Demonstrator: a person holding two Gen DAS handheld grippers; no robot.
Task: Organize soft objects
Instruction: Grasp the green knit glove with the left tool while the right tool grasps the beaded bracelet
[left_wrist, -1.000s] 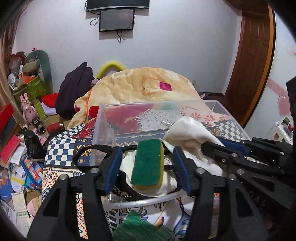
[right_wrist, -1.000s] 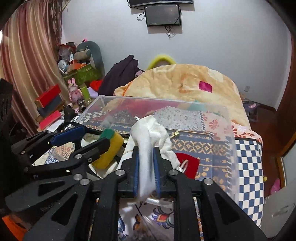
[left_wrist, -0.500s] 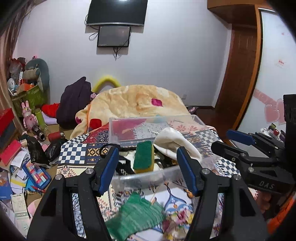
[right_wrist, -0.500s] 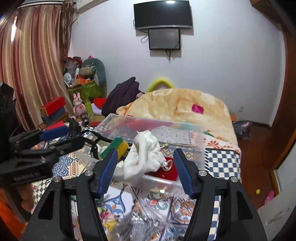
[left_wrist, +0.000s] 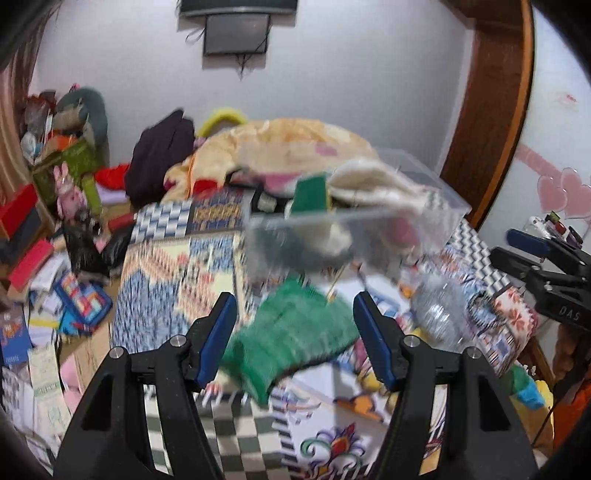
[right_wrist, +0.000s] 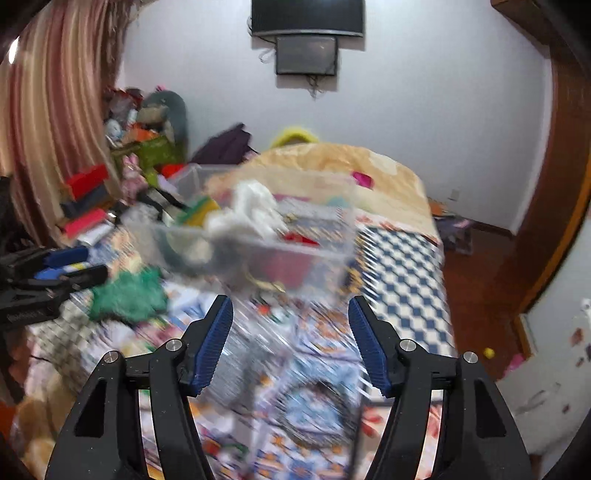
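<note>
A clear plastic bin stands on the patterned bedspread and holds a green and yellow sponge and a white cloth. The bin also shows in the right wrist view, with the white cloth in it. A green knitted cloth lies on the bedspread in front of the bin, just beyond my left gripper, which is open and empty. My right gripper is open and empty, short of the bin. The green cloth lies to its left.
A crumpled clear plastic bag lies right of the green cloth. A folded orange blanket lies behind the bin. Boxes, books and toys clutter the floor at left. A wooden door stands at right.
My right gripper let go of the white cloth into the bin and opened. Both grippers pulled back from the bin; the left now sits over the green cloth.
</note>
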